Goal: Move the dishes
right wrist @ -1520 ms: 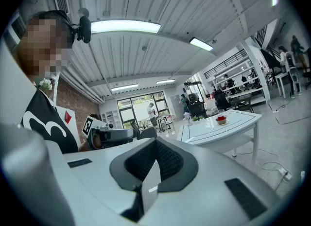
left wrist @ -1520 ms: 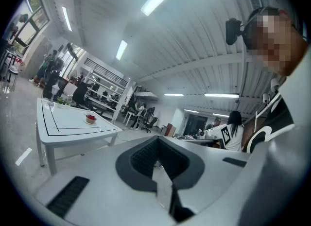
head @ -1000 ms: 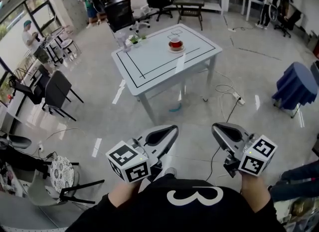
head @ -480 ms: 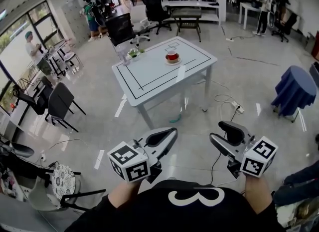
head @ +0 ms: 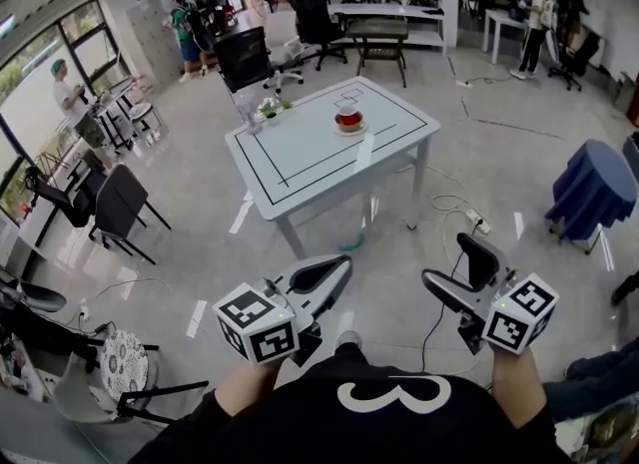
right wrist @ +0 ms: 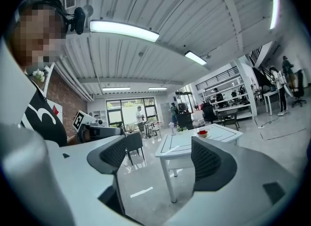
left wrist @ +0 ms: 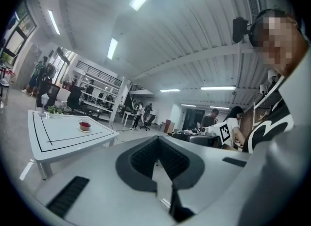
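A glass cup of red liquid on a saucer [head: 349,120] stands toward the far right of a white table [head: 300,158] with black lines, several steps ahead of me. The cup on its saucer [left wrist: 85,125] also shows small in the left gripper view, and the same cup [right wrist: 202,133] in the right gripper view. My left gripper [head: 334,270] is held low near my body, jaws shut and empty. My right gripper [head: 457,264] is beside it, jaws open with nothing between them. Both are far from the table.
A small plant and a glass [head: 262,108] stand at the table's far left corner. Black chairs [head: 115,203] stand to the left, a round stool [head: 125,347] at lower left, a blue-draped table [head: 591,188] at right. A power strip and cable [head: 469,211] lie on the floor. People stand in the background.
The right gripper's jaws have spread from shut to open. The table and cup have shifted slightly in the head view. The left gripper stays shut.
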Available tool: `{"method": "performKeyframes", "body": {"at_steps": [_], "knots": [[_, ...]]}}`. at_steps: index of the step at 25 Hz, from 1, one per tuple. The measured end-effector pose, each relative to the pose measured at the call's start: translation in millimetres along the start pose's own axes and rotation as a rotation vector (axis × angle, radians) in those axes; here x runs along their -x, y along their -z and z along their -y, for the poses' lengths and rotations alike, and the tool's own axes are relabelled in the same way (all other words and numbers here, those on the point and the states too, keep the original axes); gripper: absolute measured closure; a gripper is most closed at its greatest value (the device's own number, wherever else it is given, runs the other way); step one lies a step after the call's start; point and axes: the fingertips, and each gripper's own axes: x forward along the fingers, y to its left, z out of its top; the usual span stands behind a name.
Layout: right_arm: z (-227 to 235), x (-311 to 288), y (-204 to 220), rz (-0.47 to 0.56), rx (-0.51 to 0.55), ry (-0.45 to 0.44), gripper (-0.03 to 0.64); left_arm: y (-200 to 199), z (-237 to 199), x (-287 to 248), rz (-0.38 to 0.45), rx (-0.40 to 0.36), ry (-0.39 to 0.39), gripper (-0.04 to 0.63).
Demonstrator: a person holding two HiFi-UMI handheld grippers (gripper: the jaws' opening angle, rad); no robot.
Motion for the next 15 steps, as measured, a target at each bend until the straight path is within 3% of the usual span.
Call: {"method": "performKeyframes", "body": {"at_steps": [7,15], "knots": [[28.4,-50.6,4.5,-0.027,-0.013,-0.007,0.202,-0.3,-56.1,-13.4,0.008,0.026,-0.012,0.592],[96.8,-140.1,4.6,-0.075,-0.033,0.017,0.222,-7.8,-163.9,-67.9,-0.005,0.077,0.008,0.592]]}}
